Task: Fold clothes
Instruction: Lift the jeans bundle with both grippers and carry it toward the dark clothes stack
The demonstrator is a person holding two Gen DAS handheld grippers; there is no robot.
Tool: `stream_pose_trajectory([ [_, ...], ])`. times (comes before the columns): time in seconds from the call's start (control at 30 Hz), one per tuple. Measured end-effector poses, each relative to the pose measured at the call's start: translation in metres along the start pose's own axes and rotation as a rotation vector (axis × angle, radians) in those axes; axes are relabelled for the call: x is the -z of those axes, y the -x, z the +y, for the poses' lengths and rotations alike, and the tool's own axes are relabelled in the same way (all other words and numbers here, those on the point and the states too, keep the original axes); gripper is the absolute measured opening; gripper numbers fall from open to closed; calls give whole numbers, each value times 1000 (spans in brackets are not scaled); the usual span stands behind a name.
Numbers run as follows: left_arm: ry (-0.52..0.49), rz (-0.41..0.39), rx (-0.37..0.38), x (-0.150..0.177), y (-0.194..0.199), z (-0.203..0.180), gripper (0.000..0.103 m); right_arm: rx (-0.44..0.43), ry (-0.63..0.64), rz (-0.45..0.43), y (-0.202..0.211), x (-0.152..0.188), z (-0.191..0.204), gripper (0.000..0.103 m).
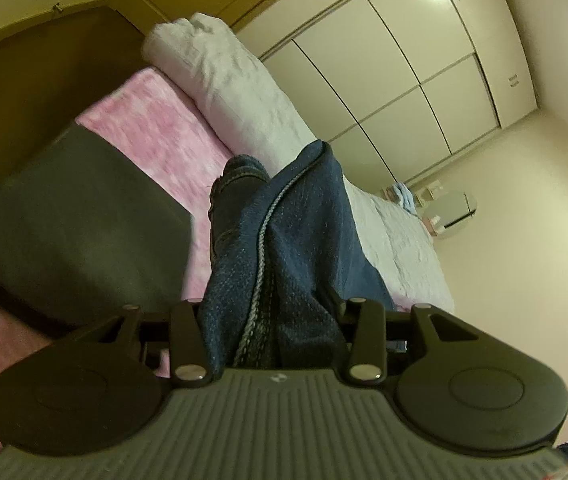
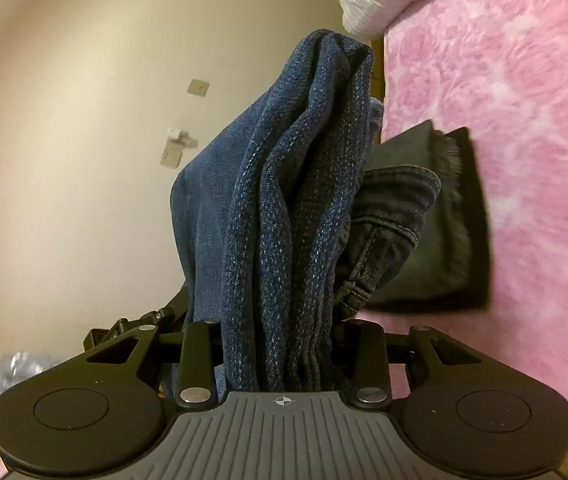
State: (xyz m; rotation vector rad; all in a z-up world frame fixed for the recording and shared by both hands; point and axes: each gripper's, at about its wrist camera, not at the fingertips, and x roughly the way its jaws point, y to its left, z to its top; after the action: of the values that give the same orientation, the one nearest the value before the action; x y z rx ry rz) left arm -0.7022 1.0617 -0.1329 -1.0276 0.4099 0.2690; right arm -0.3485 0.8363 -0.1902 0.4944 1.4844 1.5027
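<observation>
Jeans (image 2: 284, 208) before folded dark garment (image 2: 440, 216)

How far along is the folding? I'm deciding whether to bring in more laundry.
Done: one dark grey folded garment already lies flat on the pink fleece blanket. In hand: the dark blue denim jeans are bunched and lifted, pinched by both the left claw and the right claw. Left: the jeans still need laying flat and folding; no other unfolded clothes are visible.
</observation>
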Motion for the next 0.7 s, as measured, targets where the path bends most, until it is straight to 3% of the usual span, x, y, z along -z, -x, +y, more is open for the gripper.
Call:
stream_pose_trajectory([
  [0.13, 54, 13, -9, -40, -17, 60, 37, 28, -24, 13, -72, -28, -8, 35],
  [0.27, 66, 10, -19, -68, -28, 95, 37, 61, -23, 45, -118, -47, -24, 35],
  [0.5, 113, 11, -16, -95, -59, 149, 37, 86, -5, 80, -161, -74, -46, 35],
  [0.6, 141, 32, -23, -96, -77, 175, 37, 146, 1, 72, -176, -79, -62, 36],
  [0.7, 141, 94, -64, -98, -100, 196, 38, 232, -5, 59, -189, -79, -78, 43],
])
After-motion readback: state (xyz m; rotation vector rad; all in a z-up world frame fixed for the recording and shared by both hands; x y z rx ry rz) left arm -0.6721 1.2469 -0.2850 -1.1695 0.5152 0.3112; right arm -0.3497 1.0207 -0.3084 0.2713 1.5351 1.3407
